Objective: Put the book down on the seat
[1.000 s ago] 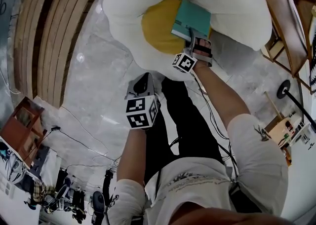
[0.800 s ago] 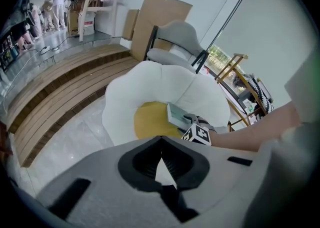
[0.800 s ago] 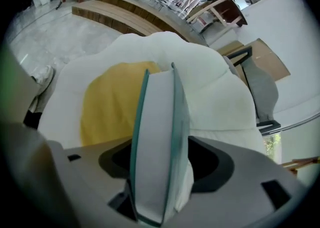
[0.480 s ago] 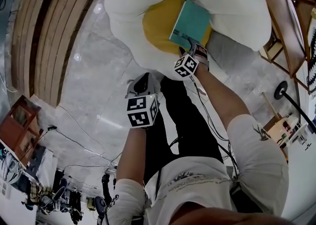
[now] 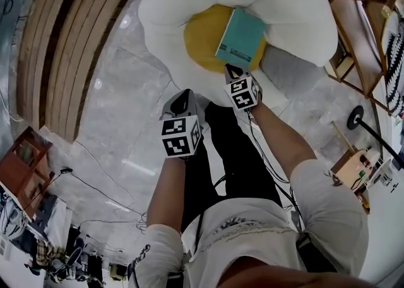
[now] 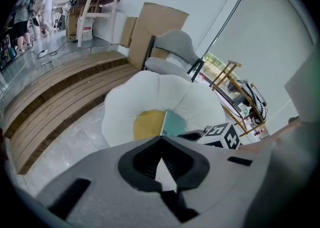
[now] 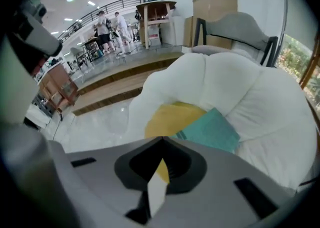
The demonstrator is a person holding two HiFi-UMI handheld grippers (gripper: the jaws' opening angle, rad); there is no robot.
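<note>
On the yellow seat [image 5: 202, 40], teal book [image 5: 241, 33] laid down, just far of the right gripper [image 5: 229, 69], fingers pressed together, empty, left gripper [image 5: 183, 98] likewise, nearer.

Both arms reach forward and down from the body. The right gripper [image 5: 229, 69] is stretched farther ahead, jaws pressed together on nothing. The left gripper [image 5: 184, 97] hangs nearer the legs, jaws likewise closed and empty.

- Right gripper [image 7: 161, 141]: jaws together, nothing between them.
- Teal book [image 7: 211, 131] lies at three o'clock from the jaw tips, on the yellow seat [image 7: 167, 118] of the white cushion chair [image 7: 235, 87].
</note>
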